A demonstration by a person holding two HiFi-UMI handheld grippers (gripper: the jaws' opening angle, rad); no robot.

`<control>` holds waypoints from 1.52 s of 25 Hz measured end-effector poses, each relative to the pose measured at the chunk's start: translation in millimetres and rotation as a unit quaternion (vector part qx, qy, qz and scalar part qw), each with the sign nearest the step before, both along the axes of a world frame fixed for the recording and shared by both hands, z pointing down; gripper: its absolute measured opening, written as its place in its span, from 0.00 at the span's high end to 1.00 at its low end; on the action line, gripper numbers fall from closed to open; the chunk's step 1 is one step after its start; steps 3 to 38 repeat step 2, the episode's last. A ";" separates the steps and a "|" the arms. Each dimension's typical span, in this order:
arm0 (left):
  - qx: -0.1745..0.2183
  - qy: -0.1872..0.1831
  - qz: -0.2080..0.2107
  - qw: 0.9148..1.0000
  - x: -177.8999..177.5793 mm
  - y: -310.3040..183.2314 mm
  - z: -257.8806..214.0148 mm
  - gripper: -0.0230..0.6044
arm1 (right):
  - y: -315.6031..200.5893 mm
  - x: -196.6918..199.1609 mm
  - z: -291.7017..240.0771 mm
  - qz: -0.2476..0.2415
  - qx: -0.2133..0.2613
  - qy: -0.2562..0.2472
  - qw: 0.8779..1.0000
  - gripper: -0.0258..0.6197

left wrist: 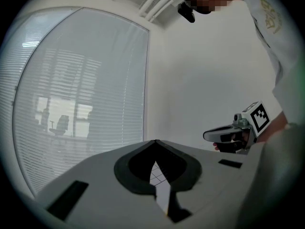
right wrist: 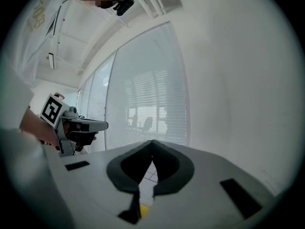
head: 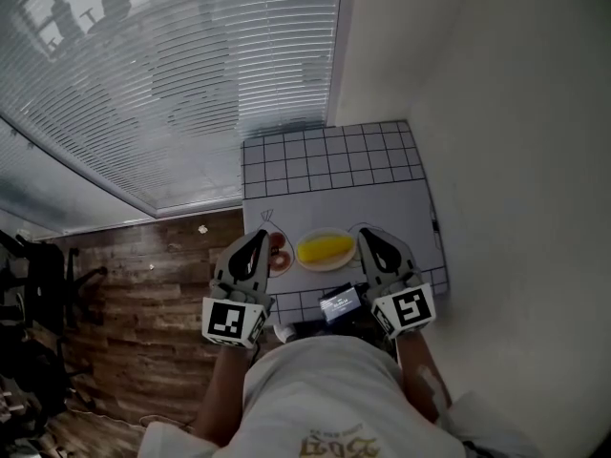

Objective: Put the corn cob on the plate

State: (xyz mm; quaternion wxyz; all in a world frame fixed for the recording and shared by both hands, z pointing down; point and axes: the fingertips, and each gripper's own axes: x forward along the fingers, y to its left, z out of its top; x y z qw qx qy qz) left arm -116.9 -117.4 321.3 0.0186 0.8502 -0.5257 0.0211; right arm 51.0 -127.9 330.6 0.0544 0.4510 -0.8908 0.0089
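We hold the left tongs (head: 259, 237) and right tongs (head: 368, 234) closed and empty, because the corn cob (head: 324, 248) already lies on the plate (head: 325, 268) between them.

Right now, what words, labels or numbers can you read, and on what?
No text is legible.
Shirt print: yellow lettering, too blurred to read.
Small screen: pale lines, too small to read.
Marker cubes: black-and-white square patterns, no words.
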 end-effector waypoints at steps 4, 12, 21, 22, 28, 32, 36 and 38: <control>0.001 -0.001 -0.006 1.000 -1.3 -2.4 -0.4 0.95 | -2.1 2.2 0.0 0.000 -0.001 -0.006 1.000 0.95; 0.001 -0.001 -0.006 1.000 -1.3 -2.4 -0.4 0.95 | -2.1 2.2 0.0 0.000 -0.001 -0.006 1.000 0.95; 0.001 -0.001 -0.006 1.000 -1.3 -2.4 -0.4 0.95 | -2.1 2.2 0.0 0.000 -0.001 -0.006 1.000 0.95; 0.001 -0.001 -0.006 1.000 -1.3 -2.4 -0.4 0.95 | -2.1 2.2 0.0 0.000 -0.001 -0.006 1.000 0.95; 0.001 -0.001 -0.006 1.000 -1.3 -2.4 -0.4 0.95 | -2.1 2.2 0.0 0.000 -0.001 -0.006 1.000 0.95; 0.001 -0.001 -0.006 1.000 -1.3 -2.4 -0.4 0.95 | -2.1 2.2 0.0 0.000 -0.001 -0.006 1.000 0.95; 0.001 -0.001 -0.006 1.000 -1.3 -2.4 -0.4 0.95 | -2.1 2.2 0.0 0.000 -0.001 -0.006 1.000 0.95; 0.001 -0.001 -0.006 1.000 -1.3 -2.4 -0.4 0.95 | -2.1 2.2 0.0 0.000 -0.001 -0.006 1.000 0.95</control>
